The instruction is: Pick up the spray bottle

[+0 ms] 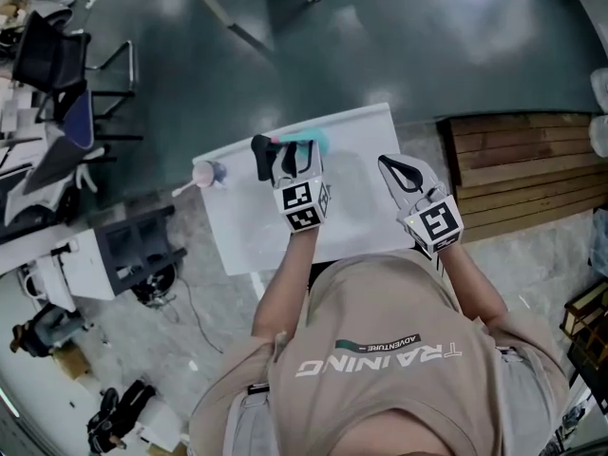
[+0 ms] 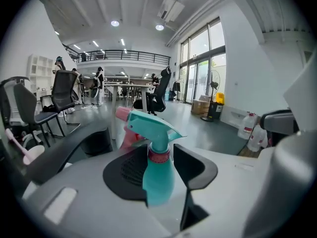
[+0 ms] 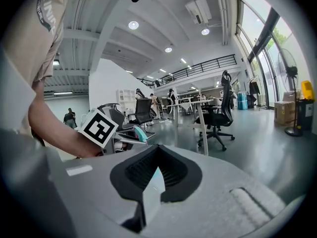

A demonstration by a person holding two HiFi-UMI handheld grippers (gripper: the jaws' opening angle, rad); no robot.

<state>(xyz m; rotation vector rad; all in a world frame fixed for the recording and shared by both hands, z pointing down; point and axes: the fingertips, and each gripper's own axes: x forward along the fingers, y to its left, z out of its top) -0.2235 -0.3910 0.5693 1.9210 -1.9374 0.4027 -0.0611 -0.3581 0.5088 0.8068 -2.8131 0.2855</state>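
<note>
Teal plastic spray bottle (image 2: pixel 158 175), pink collar and nozzle tip: upright on the white rectangular surface (image 1: pixel 366 212), near its far edge.
Left hand-held gripper (image 1: pixel 278 152): jaws spread wide, bottle standing between them, pads not clamped on it.
Right hand-held gripper (image 3: pixel 158 148): jaws together at the tips, nothing held, over the surface's right part, apart from the bottle.
Pink round object (image 1: pixel 204 173): surface's left corner.

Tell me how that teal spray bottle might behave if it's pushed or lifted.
Likely tippy: the spray bottle stands upright, wide trigger head above a narrow neck. Its smooth tapering body may slip. Fill unseen, so weight unclear.
</note>
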